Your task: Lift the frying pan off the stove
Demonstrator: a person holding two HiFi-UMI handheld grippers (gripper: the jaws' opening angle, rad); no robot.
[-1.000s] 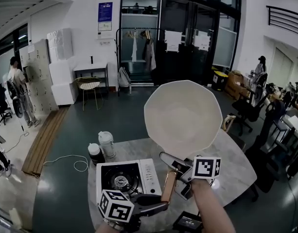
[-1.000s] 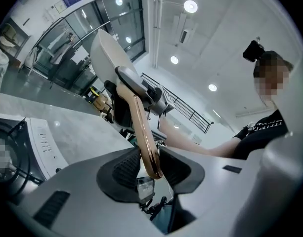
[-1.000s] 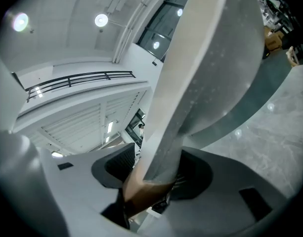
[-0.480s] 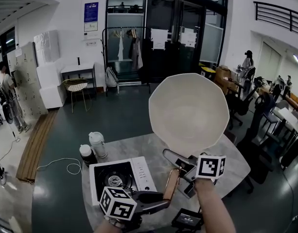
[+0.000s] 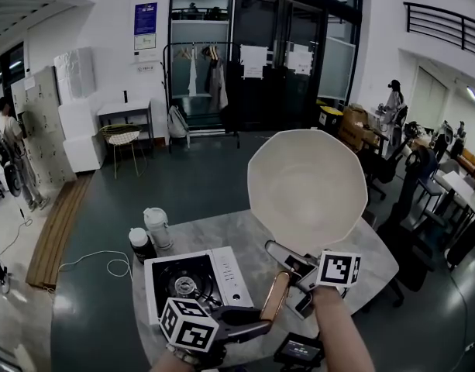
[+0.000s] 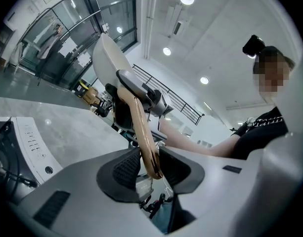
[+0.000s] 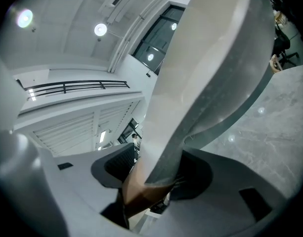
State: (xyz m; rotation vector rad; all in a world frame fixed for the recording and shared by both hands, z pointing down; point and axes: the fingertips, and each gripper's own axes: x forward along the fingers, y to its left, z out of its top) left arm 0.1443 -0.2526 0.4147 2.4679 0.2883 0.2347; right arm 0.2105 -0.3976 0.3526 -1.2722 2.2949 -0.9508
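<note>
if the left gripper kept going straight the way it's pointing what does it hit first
The left gripper is shut on the wooden handle, so that comes first. Past it, probably the right gripper higher up the handle, though depth is unclear.

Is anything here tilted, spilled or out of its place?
The cream-white frying pan is tipped steeply, its inside facing the head camera, held in the air, off the white gas stove. The left gripper and right gripper both clamp its wooden handle. No spill shows.

Both clamped on pan handle [image 5: 273,295]: left tongs [image 6: 150,166], right tongs [image 7: 153,179].
</note>
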